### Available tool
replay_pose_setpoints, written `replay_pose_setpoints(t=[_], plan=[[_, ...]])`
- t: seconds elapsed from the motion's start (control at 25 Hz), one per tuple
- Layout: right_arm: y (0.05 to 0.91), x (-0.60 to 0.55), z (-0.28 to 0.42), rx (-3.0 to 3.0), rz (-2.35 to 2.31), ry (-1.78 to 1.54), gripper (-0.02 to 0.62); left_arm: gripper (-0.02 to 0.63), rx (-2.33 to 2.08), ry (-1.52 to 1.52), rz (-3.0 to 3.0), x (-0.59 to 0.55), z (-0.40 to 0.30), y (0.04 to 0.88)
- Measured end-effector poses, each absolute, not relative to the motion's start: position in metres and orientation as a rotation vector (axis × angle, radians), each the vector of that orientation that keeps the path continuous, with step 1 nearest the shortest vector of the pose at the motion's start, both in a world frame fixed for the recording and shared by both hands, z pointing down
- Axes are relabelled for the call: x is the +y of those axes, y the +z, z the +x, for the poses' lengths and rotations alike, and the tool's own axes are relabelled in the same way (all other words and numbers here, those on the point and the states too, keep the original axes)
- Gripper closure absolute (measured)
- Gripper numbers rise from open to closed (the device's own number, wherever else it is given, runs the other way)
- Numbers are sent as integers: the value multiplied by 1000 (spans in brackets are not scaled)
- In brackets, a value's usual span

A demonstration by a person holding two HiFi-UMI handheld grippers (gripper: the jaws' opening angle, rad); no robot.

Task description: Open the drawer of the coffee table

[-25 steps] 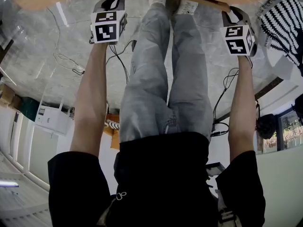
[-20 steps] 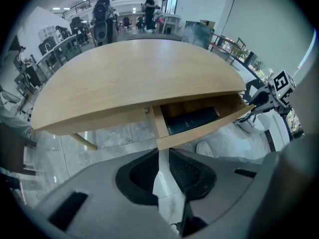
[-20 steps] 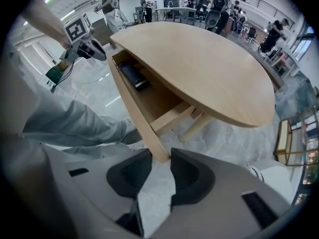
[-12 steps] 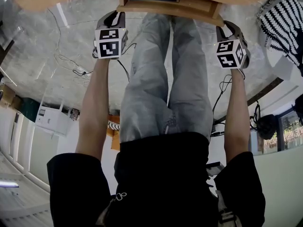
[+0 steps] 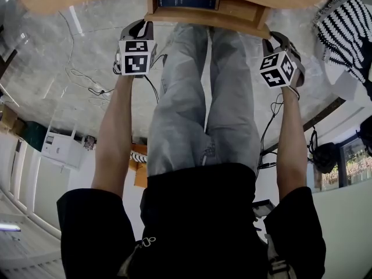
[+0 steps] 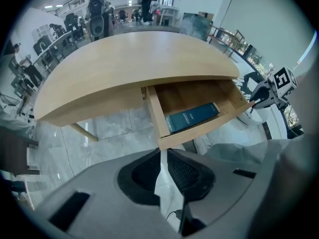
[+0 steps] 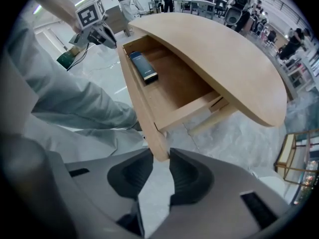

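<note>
Head view, drawer (image 5: 206,17) out, book (image 5: 187,2) inside, left tool (image 6: 160,152) just closing to a slit, empty, right tool (image 7: 160,155) just closing, clenched on its front

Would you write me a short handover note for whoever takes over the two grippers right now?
Left gripper: its jaws have just been closing to a narrow gap with nothing between them. It sits just off the left end of the drawer.
Right gripper: its jaws have also just been closing. The drawer front's right corner sits between the tips; I cannot tell whether they press on it.
Things: the drawer stands pulled out from under the coffee table, with a dark book inside.
Done: the drawer is open.
Left: pull further only if needed, then let go.
</note>
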State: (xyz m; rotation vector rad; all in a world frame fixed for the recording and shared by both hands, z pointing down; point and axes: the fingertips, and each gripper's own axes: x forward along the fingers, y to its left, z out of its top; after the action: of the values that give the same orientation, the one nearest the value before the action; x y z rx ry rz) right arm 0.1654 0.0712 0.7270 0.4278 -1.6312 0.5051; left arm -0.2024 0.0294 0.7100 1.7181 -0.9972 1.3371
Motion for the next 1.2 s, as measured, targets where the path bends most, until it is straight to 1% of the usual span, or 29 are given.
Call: replay_pose_setpoints(t=[0.4,1.2], plan=[[737,160,152,-1584,294,589,492,568,-899,1418,1583,116,-217,721],[784,174,146,-1508,293,602,471,568,-850,1478,1500,132,-223,768]])
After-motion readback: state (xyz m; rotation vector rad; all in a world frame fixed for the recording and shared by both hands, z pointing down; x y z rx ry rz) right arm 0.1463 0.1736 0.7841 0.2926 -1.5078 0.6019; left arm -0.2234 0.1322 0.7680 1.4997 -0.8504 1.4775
